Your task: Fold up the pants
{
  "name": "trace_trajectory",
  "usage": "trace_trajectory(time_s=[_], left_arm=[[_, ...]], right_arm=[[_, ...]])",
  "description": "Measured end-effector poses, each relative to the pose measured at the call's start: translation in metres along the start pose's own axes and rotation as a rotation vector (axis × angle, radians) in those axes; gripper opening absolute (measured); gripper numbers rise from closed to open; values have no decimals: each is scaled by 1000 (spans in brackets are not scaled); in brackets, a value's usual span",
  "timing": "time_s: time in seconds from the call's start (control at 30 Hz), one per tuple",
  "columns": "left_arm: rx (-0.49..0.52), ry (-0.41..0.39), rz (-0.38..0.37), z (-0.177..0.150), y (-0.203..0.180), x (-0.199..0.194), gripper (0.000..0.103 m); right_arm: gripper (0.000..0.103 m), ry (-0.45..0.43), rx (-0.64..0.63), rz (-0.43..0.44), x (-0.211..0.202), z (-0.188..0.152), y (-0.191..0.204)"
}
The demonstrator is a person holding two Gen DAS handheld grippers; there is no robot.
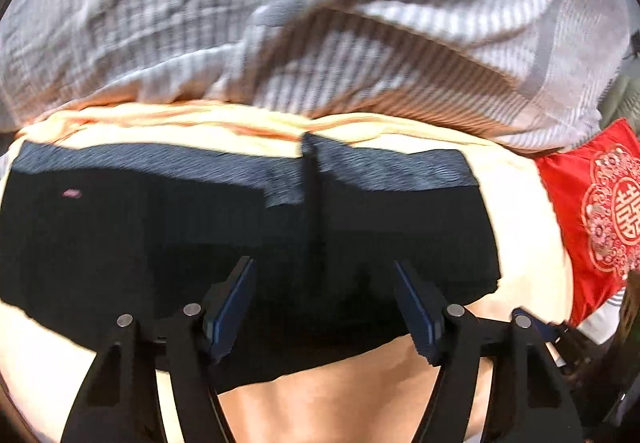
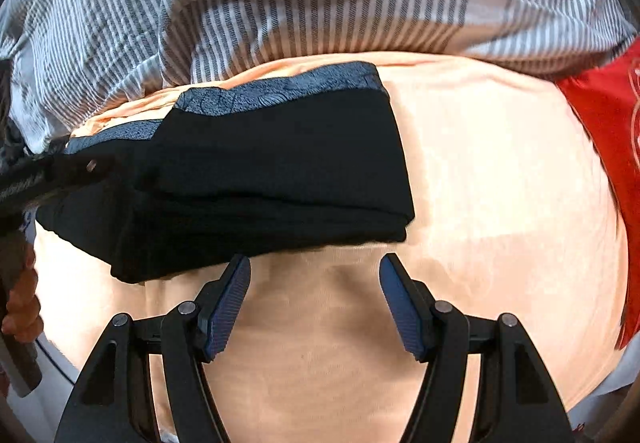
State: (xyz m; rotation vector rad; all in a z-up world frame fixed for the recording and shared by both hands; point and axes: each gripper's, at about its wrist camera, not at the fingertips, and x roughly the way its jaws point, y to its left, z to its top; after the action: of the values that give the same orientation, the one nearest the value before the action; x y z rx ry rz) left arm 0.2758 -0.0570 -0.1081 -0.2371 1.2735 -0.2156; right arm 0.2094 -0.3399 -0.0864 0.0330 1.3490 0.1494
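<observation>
The black pants lie folded into a flat block on the peach sheet, with a grey-blue waistband along the far edge. My left gripper is open and empty, hovering just above the near part of the pants. In the right wrist view the folded pants lie left of centre, stacked in layers. My right gripper is open and empty, just in front of the pants' near edge, over the sheet. The left gripper's black arm reaches in from the left onto the pants.
A grey-and-white striped duvet is bunched along the far side, also in the right wrist view. A red embroidered cushion lies at the right. A person's hand shows at the left edge.
</observation>
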Motion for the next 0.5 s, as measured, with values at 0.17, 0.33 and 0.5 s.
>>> trace_trajectory(time_s=[0.17, 0.33, 0.5], left_arm=[[11, 47, -50, 4, -10, 25, 58], [-17, 78, -79, 1, -10, 33, 5], [19, 70, -70, -11, -14, 21, 5]], right_arm=[[71, 1, 21, 29, 0, -3, -4], [71, 12, 46, 51, 0, -7, -13], [71, 25, 75, 51, 0, -10, -23]])
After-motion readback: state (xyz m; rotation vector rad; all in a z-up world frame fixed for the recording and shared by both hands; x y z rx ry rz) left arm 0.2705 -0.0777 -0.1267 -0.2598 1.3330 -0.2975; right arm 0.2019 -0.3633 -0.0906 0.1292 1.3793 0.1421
